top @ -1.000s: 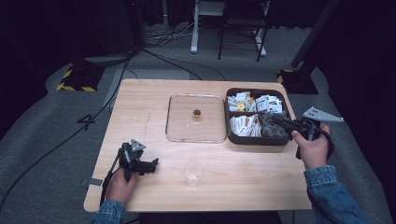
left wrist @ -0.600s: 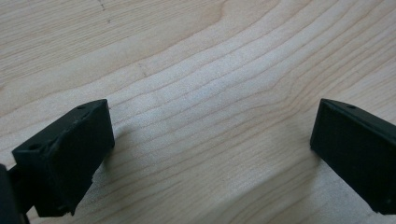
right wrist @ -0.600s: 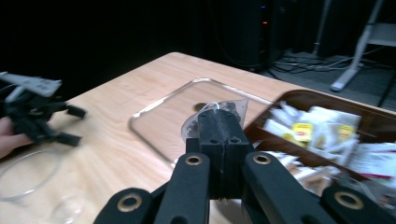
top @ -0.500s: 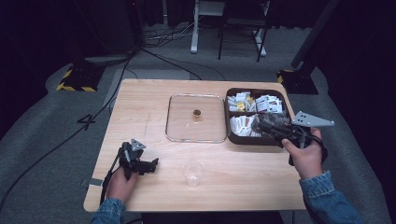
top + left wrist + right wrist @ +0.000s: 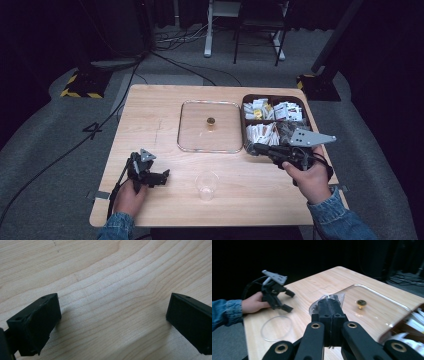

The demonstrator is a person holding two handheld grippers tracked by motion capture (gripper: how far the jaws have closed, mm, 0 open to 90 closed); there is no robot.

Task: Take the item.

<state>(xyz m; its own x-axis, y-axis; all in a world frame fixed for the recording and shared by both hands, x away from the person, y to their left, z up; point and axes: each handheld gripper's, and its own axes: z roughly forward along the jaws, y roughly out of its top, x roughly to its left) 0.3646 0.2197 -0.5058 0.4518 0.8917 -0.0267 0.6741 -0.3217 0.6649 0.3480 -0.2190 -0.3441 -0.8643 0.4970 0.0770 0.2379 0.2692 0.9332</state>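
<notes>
clear plastic packet [image 5: 329, 298] sits pinched in the clenched right hand-held gripper [image 5: 265, 149], held just off the near corner of the brown box [image 5: 300, 102], likely to carry it toward the cup [image 5: 206, 184]. left hand-held gripper [image 5: 159, 177] rests on the worktop [image 5: 150, 110], jaws spread and empty. bare wood lies open between them; the glass lid [image 5: 210, 126] sits alongside.

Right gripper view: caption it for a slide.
Right gripper shut on a clear packet, above the table near the plastic cup and glass lid.
</notes>
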